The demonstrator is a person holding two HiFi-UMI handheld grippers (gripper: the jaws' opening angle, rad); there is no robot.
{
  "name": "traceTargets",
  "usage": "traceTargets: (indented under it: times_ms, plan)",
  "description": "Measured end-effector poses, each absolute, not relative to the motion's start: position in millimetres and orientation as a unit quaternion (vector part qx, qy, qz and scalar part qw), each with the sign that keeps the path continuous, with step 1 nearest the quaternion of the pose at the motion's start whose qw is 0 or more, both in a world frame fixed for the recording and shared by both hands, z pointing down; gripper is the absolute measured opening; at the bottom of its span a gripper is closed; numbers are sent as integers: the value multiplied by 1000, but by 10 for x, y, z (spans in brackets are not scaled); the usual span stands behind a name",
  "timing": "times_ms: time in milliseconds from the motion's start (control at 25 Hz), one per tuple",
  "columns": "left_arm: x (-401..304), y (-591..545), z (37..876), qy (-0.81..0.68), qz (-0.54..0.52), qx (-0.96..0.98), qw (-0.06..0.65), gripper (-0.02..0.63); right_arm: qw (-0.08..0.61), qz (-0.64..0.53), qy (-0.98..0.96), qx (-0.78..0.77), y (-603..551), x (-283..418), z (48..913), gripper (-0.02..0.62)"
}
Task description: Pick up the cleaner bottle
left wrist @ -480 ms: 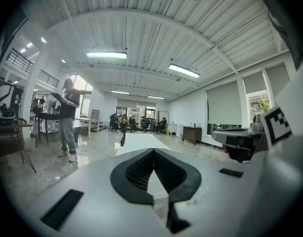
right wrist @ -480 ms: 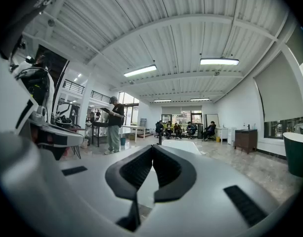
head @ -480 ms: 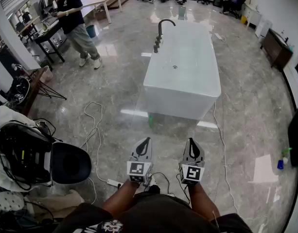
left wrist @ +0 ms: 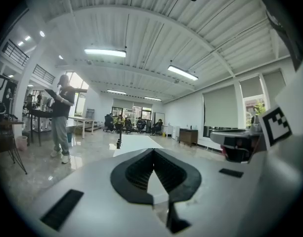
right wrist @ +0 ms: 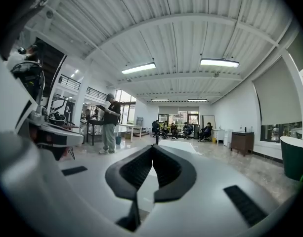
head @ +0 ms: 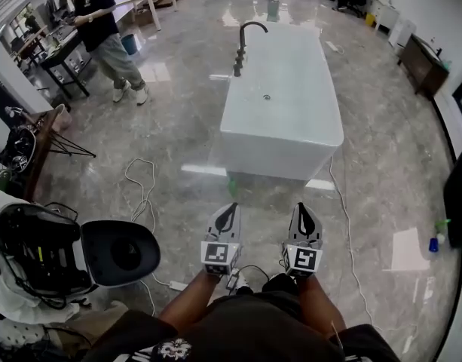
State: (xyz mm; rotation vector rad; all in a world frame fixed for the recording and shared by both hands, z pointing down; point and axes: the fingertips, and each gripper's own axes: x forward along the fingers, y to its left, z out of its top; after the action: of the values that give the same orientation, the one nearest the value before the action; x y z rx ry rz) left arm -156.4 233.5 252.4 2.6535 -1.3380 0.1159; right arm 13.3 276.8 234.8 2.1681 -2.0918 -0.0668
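Both grippers are held side by side low in the head view, pointing level towards a white bathtub (head: 282, 119) with a black faucet (head: 242, 45). My left gripper (head: 226, 216) is shut and holds nothing; in its own view the ribbed pads meet at the tip (left wrist: 153, 152). My right gripper (head: 304, 216) is likewise shut and empty (right wrist: 152, 148). A small green object (head: 231, 181) stands on the floor at the tub's near foot. A green bottle (head: 441, 227) with a blue item (head: 432, 244) beside it stands far right on the floor. I cannot tell which is the cleaner bottle.
A black round chair (head: 121, 253) and a cart of cables (head: 35, 255) stand at the left. White cords (head: 144, 194) trail over the marble floor. A person (head: 99, 32) stands far left by a desk. A dark green container (right wrist: 294, 157) is at the right.
The head view has shifted slightly, so the tub and the person sit a little higher in frame. Both grippers stay shut and side by side.
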Motion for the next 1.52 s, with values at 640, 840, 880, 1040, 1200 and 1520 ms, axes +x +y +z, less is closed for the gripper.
traceTargets:
  times_ms: [640, 840, 880, 1040, 1200, 1520]
  plan:
    - [-1242, 1552, 2534, -465, 52, 879, 91, 6, 53, -3, -709, 704, 1840, 458, 2463, 17]
    - [-861, 1164, 2552, -481, 62, 870, 91, 6, 49, -3, -722, 690, 1347, 842, 2436, 17]
    - [-796, 1076, 2550, -483, 62, 868, 92, 6, 49, -4, -725, 687, 1245, 902, 2428, 17]
    - [-576, 730, 2531, -497, 61, 860, 98, 6, 50, -4, -741, 670, 883, 1089, 2419, 17]
    - [-323, 475, 2555, -509, 73, 852, 94, 6, 45, 2, -755, 654, 598, 1312, 2420, 17]
    - [-44, 190, 2597, -517, 83, 848, 86, 6, 31, 11, -763, 645, 328, 1610, 2401, 17]
